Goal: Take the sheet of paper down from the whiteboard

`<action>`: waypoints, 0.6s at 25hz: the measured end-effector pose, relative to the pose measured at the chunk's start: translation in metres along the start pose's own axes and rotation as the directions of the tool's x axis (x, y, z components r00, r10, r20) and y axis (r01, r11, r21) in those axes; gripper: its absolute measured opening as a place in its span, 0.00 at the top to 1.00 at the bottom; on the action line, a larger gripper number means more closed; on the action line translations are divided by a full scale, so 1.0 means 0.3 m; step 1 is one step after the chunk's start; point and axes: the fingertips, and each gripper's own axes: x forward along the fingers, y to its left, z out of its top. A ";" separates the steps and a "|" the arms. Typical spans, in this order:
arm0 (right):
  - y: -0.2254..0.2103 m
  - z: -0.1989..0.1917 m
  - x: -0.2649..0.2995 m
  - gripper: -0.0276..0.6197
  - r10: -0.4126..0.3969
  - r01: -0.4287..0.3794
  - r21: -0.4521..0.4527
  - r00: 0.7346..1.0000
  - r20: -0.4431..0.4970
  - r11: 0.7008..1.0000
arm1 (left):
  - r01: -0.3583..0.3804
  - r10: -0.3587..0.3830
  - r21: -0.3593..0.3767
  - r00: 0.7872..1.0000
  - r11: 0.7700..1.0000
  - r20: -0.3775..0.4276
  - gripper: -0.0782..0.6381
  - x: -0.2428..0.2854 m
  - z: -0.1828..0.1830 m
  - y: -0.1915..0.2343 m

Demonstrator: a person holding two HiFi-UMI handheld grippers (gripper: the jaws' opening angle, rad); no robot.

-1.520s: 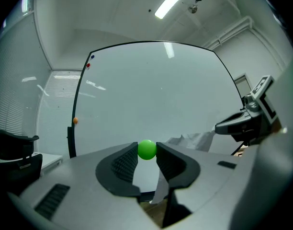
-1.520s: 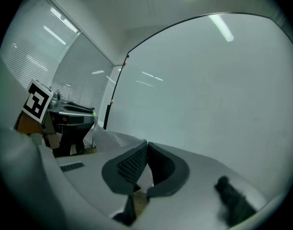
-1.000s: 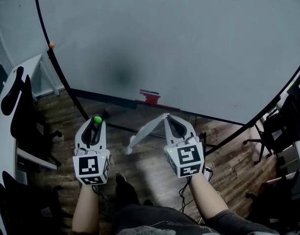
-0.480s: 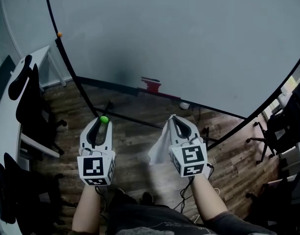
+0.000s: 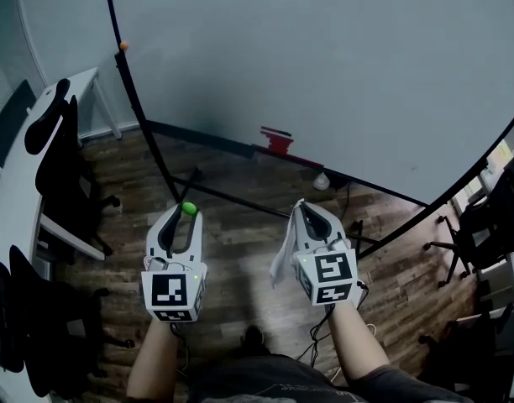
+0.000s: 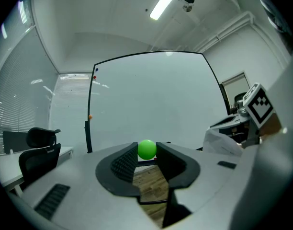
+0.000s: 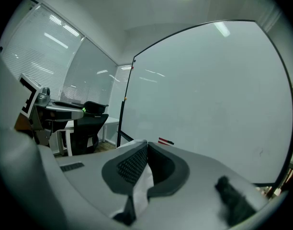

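Head view first: where is the sheet of paper (image 5: 280, 263) sitting? (A)

It is hanging from the right tongs (image 5: 301, 209), drooping down their left side over the wooden floor (image 5: 240, 250). It is clear of the whiteboard (image 5: 341, 65), which is standing ahead of both hands. (B)

Are those tongs really pinching it? (A)

Yes. In the right gripper view the jaws are pressing together, and the white sheet is running down between the ribbed pads, crumpled below them. (B)

And the left tongs (image 5: 187, 215)? (A)

They are gripping a small green ball (image 5: 189, 209) right at the tips. In the left gripper view both jaws are touching it, one on each side. (B)

Is anything showing on the board? (A)

A red object (image 5: 278, 140) is lying along its lower edge, and an orange dot (image 5: 123, 46) is sitting on the left frame. Otherwise the surface is looking bare. A black chair (image 5: 60, 149) is standing off to the left. (B)

How are the two tongs standing? (A)

Side by side, both pointing towards the board, well apart from each other. (B)
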 end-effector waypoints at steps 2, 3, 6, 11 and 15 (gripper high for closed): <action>0.045 -0.003 -0.019 0.92 0.008 -0.008 -0.003 1.000 -0.006 1.000 | 0.004 -0.004 -0.004 1.000 1.000 -0.003 0.72 -0.044 -0.009 0.012; 0.065 -0.002 -0.030 0.92 0.007 -0.007 -0.002 1.000 -0.008 1.000 | 0.006 -0.006 -0.006 1.000 1.000 -0.003 0.72 -0.066 -0.011 0.017; 0.120 0.007 -0.077 0.92 -0.011 0.011 -0.003 1.000 -0.012 1.000 | 0.022 -0.022 -0.011 1.000 1.000 -0.001 0.72 -0.132 -0.017 0.027; 0.204 0.014 -0.181 0.92 -0.040 0.040 -0.006 0.999 -0.022 0.999 | 0.061 -0.061 -0.013 0.998 0.998 0.006 0.72 -0.247 -0.019 0.025; 0.282 0.013 -0.274 0.92 -0.058 0.058 -0.014 0.998 -0.032 0.998 | 0.092 -0.092 -0.013 0.996 0.996 0.019 0.72 -0.335 -0.018 0.029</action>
